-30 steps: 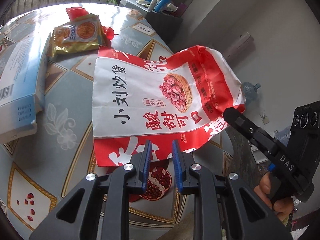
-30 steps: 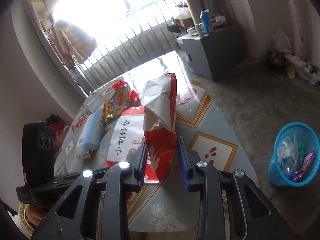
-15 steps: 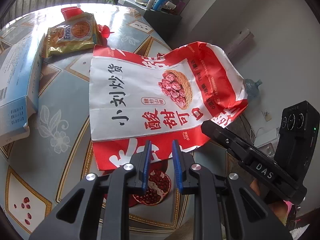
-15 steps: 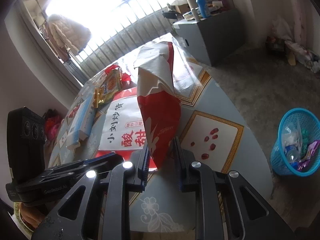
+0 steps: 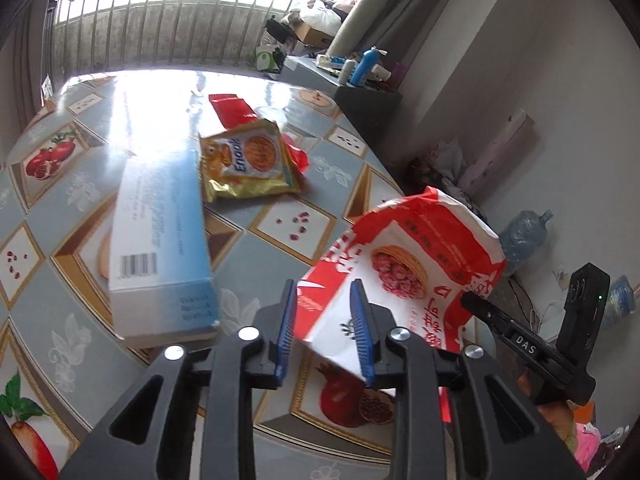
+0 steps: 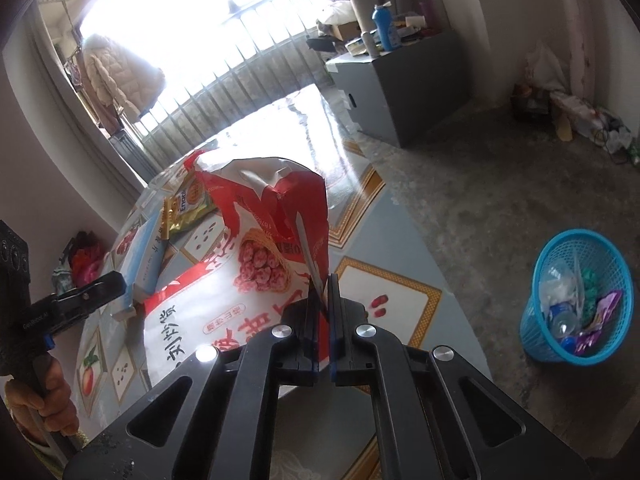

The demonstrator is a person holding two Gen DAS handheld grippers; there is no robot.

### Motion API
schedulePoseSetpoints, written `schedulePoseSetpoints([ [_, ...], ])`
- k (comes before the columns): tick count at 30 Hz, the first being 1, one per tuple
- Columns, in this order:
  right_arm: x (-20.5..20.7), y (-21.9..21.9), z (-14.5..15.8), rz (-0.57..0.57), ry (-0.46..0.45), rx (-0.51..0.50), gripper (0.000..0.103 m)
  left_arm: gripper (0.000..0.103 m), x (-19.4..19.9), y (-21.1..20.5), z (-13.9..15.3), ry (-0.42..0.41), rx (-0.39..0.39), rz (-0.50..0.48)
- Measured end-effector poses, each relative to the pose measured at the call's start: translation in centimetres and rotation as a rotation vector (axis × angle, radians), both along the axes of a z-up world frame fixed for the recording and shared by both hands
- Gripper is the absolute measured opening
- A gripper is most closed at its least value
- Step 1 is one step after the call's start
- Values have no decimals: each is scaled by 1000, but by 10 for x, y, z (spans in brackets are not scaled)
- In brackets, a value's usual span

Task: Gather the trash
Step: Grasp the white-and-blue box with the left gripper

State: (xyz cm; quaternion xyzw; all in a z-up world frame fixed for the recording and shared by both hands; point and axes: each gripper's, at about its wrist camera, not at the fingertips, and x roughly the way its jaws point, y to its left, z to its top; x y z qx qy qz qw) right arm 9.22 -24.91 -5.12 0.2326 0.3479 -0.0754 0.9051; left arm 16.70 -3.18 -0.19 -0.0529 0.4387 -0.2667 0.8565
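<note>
Your right gripper [image 6: 323,300] has just closed its jaws on an edge of the red-and-white snack bag [image 6: 256,264], which hangs partly lifted over the desk [image 5: 280,200]. Your left gripper [image 5: 325,332] has just been opening; its jaws are parted, and the bag's corner shows between them without being pinched.

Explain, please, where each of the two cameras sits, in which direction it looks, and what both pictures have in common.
Left wrist: sits on the left gripper, looking down across the table toward the window; its own two fingers show, open around a corner of the red-and-white snack bag; the right gripper and its hand appear at right.
Right wrist: sits on the right gripper, looking over the table toward the blue basket; its jaws pinch the bag; the left gripper shows at left.
Shared: bag, blue box, yellow packet, table.
</note>
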Motion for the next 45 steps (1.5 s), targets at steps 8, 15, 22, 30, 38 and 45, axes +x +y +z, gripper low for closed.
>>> schedulePoseSetpoints([
  [8,19,-14,3,-74,0,-14,2,60,33,26,-4,-27,72,127],
  [15,42,-20,0,-158,9,8,1,80,64,23,-20,-34,216,211],
  [22,44,-20,3,-152,5,11,1,86,79,17,-37,-50,377,255],
  [30,36,-22,3,-150,1,31,1,74,66,22,-40,-70,366,213],
  [38,12,-24,9,-135,-9,44,1,74,24,27,-33,-11,314,146],
  [45,-25,-22,11,-80,7,36,1,74,-33,25,-32,79,248,67],
])
